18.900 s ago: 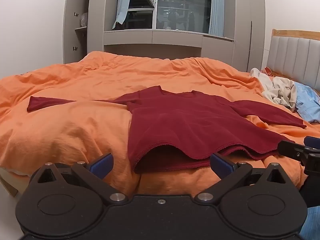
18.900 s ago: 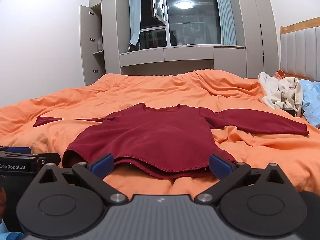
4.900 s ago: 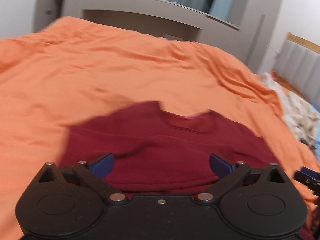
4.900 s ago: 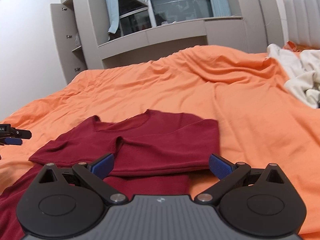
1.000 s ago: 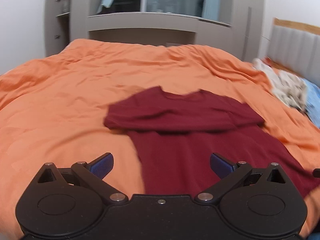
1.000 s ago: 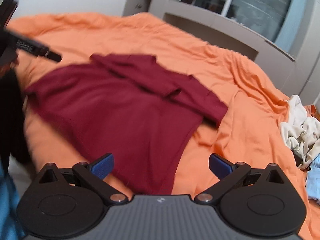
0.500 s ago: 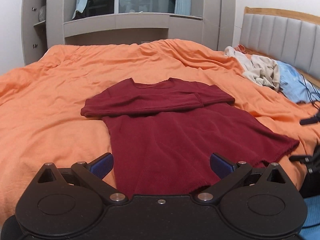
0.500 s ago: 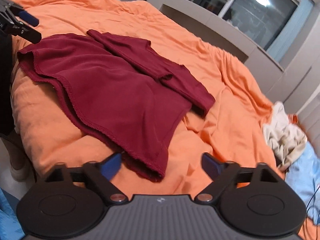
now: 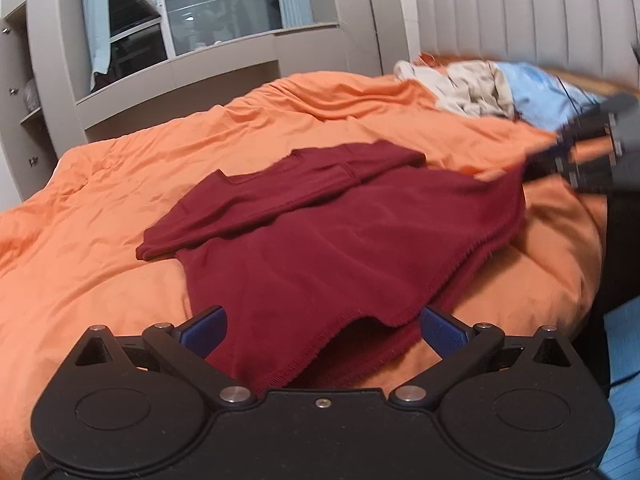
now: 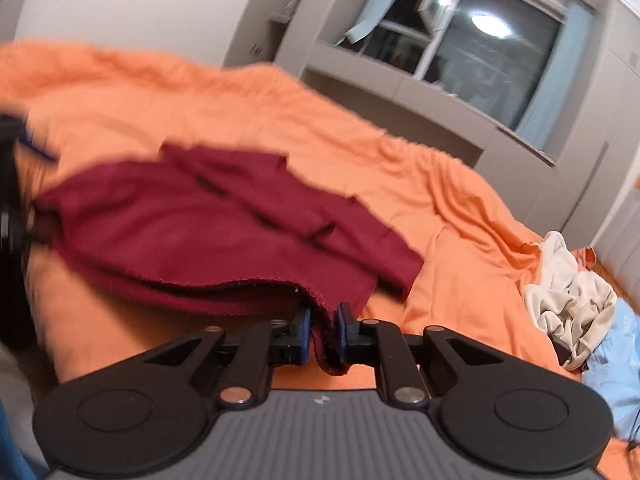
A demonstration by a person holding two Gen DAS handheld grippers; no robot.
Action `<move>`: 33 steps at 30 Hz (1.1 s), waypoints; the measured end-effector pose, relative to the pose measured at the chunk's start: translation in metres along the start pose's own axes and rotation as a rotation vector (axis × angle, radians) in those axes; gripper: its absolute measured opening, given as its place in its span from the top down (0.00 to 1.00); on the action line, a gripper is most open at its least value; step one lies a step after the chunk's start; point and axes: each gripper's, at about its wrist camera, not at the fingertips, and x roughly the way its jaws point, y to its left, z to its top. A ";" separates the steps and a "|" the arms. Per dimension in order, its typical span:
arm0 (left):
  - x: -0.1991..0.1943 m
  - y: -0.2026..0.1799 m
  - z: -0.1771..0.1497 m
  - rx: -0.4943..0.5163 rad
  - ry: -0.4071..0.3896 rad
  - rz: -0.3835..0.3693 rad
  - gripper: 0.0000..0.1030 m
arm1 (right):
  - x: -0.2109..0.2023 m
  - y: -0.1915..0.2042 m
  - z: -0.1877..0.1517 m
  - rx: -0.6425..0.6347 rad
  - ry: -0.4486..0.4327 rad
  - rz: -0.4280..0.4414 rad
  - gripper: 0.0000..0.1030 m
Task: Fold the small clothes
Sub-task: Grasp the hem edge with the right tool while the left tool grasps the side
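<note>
Hem corner of the maroon shirt (image 10: 224, 236) sits pinched in the right hand-held gripper (image 10: 322, 330); the left hand-held gripper (image 9: 320, 326) hangs wide over the opposite hem, on the bed (image 9: 100, 184). It should clamp that corner before both lift together.

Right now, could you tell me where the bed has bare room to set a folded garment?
Bare orange duvet lies left of the maroon shirt and beyond its collar. Crowded by the headboard: a clothes pile.

Both wrist views low at bed edge (facing window), sharing maroon shirt (image 9: 340, 240) (image 10: 208, 232).
</note>
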 end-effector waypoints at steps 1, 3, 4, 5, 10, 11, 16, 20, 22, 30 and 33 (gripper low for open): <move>0.002 -0.002 -0.001 0.005 0.006 0.000 0.00 | -0.001 -0.005 0.005 0.035 -0.024 0.003 0.88; 0.008 -0.006 -0.002 0.005 0.016 0.000 0.00 | -0.003 -0.015 0.014 0.082 -0.062 0.003 0.89; 0.011 -0.007 -0.002 0.004 0.019 0.000 0.00 | -0.004 -0.019 0.019 0.097 -0.081 0.002 0.89; 0.014 -0.009 -0.002 0.004 0.021 -0.001 0.00 | -0.005 -0.021 0.023 0.108 -0.098 0.000 0.89; 0.026 -0.016 -0.001 0.008 0.025 0.012 0.01 | -0.010 -0.026 0.035 0.112 -0.150 -0.014 0.89; 0.028 -0.016 0.000 0.009 0.028 0.046 0.01 | -0.010 -0.027 0.035 0.111 -0.155 -0.019 0.89; 0.024 0.001 0.003 0.004 0.015 0.230 0.08 | -0.014 -0.031 0.027 0.147 -0.153 -0.036 0.89; 0.015 0.017 0.001 0.019 -0.013 0.282 0.17 | -0.015 -0.031 0.017 0.177 -0.137 -0.046 0.89; 0.012 0.021 0.000 0.027 -0.017 0.268 0.24 | -0.017 -0.031 0.013 0.192 -0.133 -0.053 0.89; 0.002 0.027 -0.005 0.010 -0.053 0.231 0.87 | -0.022 -0.020 -0.001 0.207 -0.145 -0.102 0.91; -0.009 0.031 -0.002 -0.019 -0.137 0.247 0.93 | -0.030 -0.014 -0.001 0.194 -0.182 -0.133 0.92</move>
